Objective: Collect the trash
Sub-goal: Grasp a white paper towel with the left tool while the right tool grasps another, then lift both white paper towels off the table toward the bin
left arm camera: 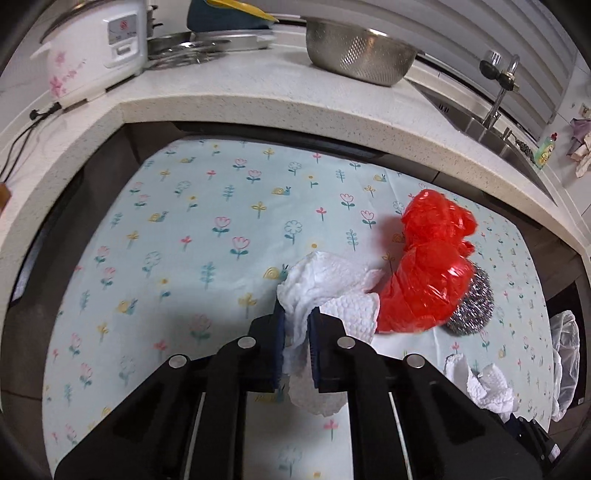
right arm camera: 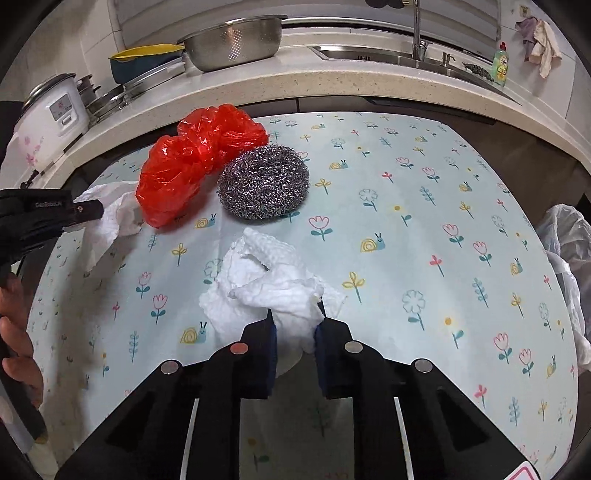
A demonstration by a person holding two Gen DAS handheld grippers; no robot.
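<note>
My left gripper [left arm camera: 297, 314] is shut on a crumpled white paper towel [left arm camera: 325, 284], which bulges out past the blue pads over the flowered tablecloth [left arm camera: 184, 236]. A crumpled red plastic bag [left arm camera: 428, 266] lies just right of it, with a steel wool scourer [left arm camera: 474, 306] behind the bag. My right gripper [right arm camera: 295, 321] is shut on a second crumpled white paper towel [right arm camera: 266, 284]. In the right wrist view the red plastic bag [right arm camera: 199, 158] and steel wool scourer [right arm camera: 264, 182] lie ahead, and the left gripper [right arm camera: 86, 212] holds its paper towel [right arm camera: 110, 218] at the left.
A stone countertop [left arm camera: 258, 92] curves behind the table, carrying a rice cooker [left arm camera: 92, 48], a metal colander [left arm camera: 358, 48] and a sink with a tap [right arm camera: 417, 33]. A clear plastic bag [right arm camera: 569, 236] hangs off the table's right edge. A hand [right arm camera: 18, 343] shows at the left.
</note>
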